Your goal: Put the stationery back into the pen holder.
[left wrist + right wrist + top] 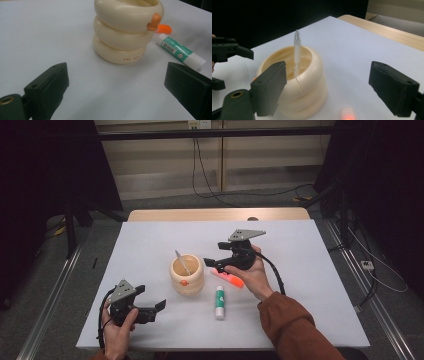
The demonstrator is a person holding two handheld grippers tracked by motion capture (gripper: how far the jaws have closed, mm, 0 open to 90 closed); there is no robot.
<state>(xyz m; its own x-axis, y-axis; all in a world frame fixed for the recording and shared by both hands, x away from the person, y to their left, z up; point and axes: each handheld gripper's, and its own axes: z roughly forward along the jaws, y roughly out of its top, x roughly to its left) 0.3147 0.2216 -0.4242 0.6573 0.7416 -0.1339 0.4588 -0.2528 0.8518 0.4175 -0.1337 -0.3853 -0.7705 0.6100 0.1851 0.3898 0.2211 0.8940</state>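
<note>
A cream ringed pot with a small orange knob stands mid-table, and a clear pen leans inside it. Right of the pot lie an orange marker and a green-and-white glue stick. My right gripper hovers open just right of the pot, above the marker, with nothing between its jaws. The right gripper view has the pot, the pen and the blurred marker ahead of the open gripper. My left gripper rests open at the front left, facing the pot and the glue stick.
The white table top has a wooden strip along its far edge. Dark stands and cables surround the table on the floor. The other hand's gripper sits at the left edge of the right gripper view.
</note>
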